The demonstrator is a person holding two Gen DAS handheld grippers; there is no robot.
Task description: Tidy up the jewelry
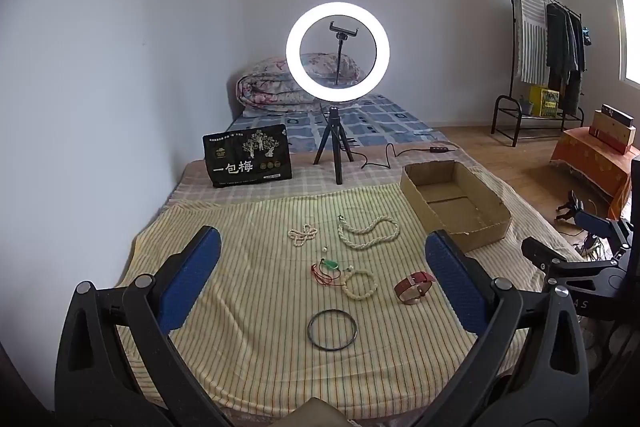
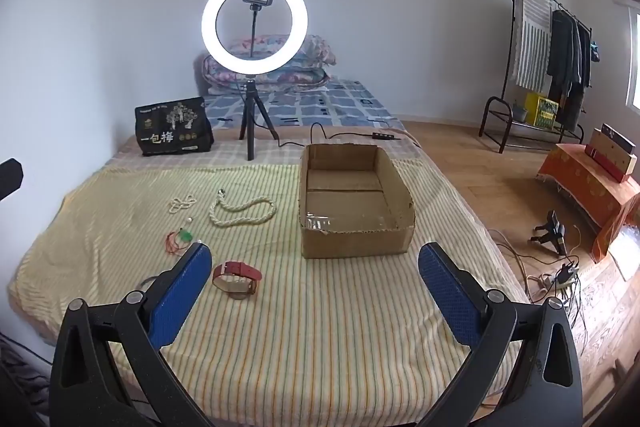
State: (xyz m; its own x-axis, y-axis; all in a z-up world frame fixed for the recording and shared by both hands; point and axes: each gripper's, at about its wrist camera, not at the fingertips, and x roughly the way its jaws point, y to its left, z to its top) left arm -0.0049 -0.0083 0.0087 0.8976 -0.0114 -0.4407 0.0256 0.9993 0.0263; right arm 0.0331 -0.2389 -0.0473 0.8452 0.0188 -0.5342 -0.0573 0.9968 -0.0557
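Observation:
Jewelry lies on a yellow striped cloth (image 1: 248,307): a dark bangle (image 1: 332,329), a red-strap watch (image 1: 414,286), a cream bead bracelet (image 1: 359,284), a green pendant on red cord (image 1: 329,267), a thick pearl rope necklace (image 1: 368,233) and a small pearl strand (image 1: 302,234). An empty cardboard box (image 1: 456,203) stands to the right. My left gripper (image 1: 322,253) is open above the pieces. My right gripper (image 2: 314,263) is open in front of the box (image 2: 356,203), with the watch (image 2: 237,277) by its left finger.
A lit ring light on a tripod (image 1: 337,47) and a black snack bag (image 1: 247,155) stand behind the cloth. A folded quilt (image 1: 272,85) lies at the far end. A clothes rack (image 1: 552,43), an orange-covered stand (image 1: 596,163) and floor cables (image 2: 556,275) are at the right.

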